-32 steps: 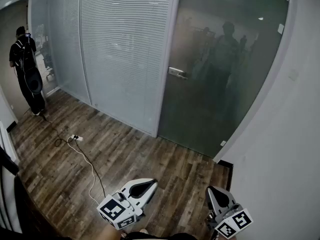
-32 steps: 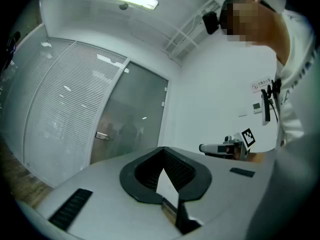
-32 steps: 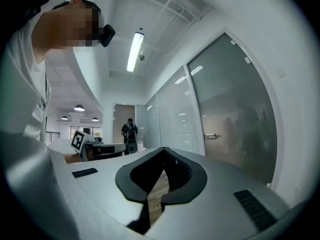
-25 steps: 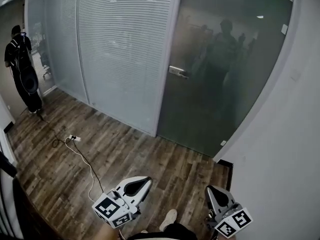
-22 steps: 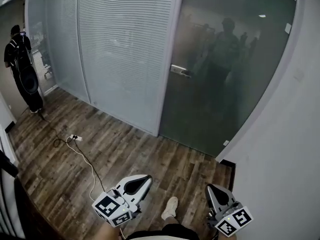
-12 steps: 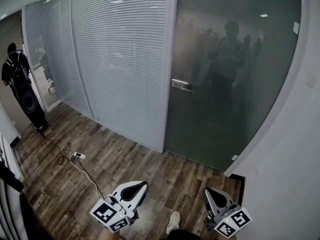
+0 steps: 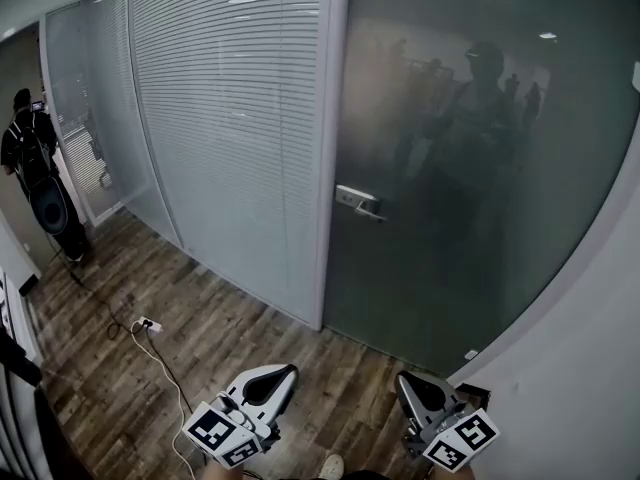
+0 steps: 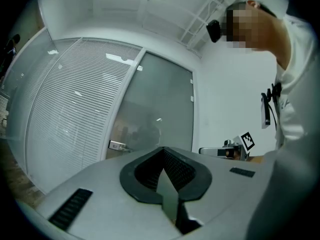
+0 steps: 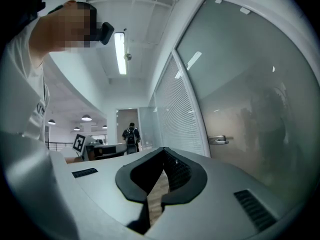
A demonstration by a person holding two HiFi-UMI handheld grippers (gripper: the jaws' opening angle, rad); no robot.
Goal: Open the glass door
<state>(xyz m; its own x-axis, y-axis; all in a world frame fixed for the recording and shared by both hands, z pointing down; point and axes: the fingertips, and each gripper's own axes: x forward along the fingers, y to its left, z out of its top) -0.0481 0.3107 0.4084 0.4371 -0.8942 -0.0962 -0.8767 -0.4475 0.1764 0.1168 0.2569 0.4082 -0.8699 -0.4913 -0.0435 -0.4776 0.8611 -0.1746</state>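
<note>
The frosted glass door [image 7: 480, 218] stands closed ahead, with its metal lever handle [image 7: 358, 200] on its left edge beside the white frame. Low in the head view, my left gripper [image 7: 291, 370] and right gripper [image 7: 401, 378] are both shut and empty, well short of the door. The left gripper view has the left gripper [image 8: 163, 149] pointing at the door [image 8: 160, 109], the handle [image 8: 116, 145] left of its tips. Past the right gripper [image 9: 163, 149] in its own view, the handle [image 9: 218, 140] sits to the right on the door [image 9: 250, 84].
A glass partition with white blinds [image 7: 230, 118] runs left of the door. A white wall [image 7: 590, 368] closes in on the right. On the wooden floor [image 7: 120, 368] lies a power strip with a cable [image 7: 148, 325]. A person with a backpack [image 7: 35, 158] stands far left.
The door and its handle have grown larger and come nearer in the head view. Both grippers stay low at the frame's bottom, shut as before.
</note>
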